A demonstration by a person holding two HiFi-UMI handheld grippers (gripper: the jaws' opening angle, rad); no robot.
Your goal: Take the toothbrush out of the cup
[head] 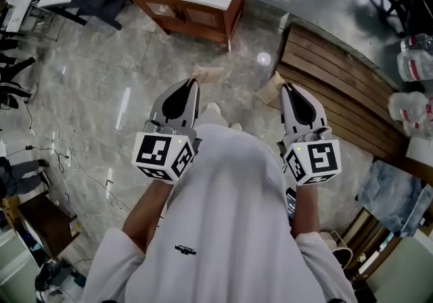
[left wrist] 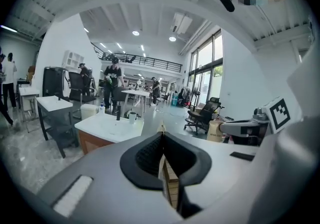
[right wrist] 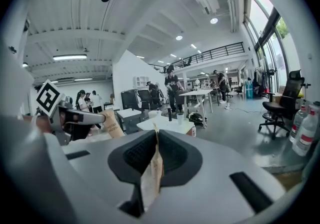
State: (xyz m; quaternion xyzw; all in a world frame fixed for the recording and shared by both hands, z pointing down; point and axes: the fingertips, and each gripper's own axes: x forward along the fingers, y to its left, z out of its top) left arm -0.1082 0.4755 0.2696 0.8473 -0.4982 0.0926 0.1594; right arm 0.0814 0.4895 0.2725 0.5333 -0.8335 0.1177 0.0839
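Left hand-held gripper (left wrist: pixel 162 133) and right hand-held gripper (right wrist: pixel 155 133) both closed, empty. Cup (left wrist: pixel 132 116) well away, near desk (left wrist: pixel 90 125) far edge; toothbrush too small to see. Risk: jaws arriving closed tip cup.

The person is wearing a white short-sleeved shirt (head: pixel 226 220) that is carrying a small black print (head: pixel 184 249). The left tool (head: pixel 206 74) and the right tool (head: pixel 272 88) are showing smooth light-grey shells. Each shell is framing a black, ribbed, teardrop-shaped hollow that is narrowing toward tan-wrapped fingertips. Behind each tool's shell a white cube is bearing black square markers on its faces: the left cube (head: pixel 162 154) and the right cube (head: pixel 312 161). A small yellow-green light is glowing on each cube's edge nearest the shell.
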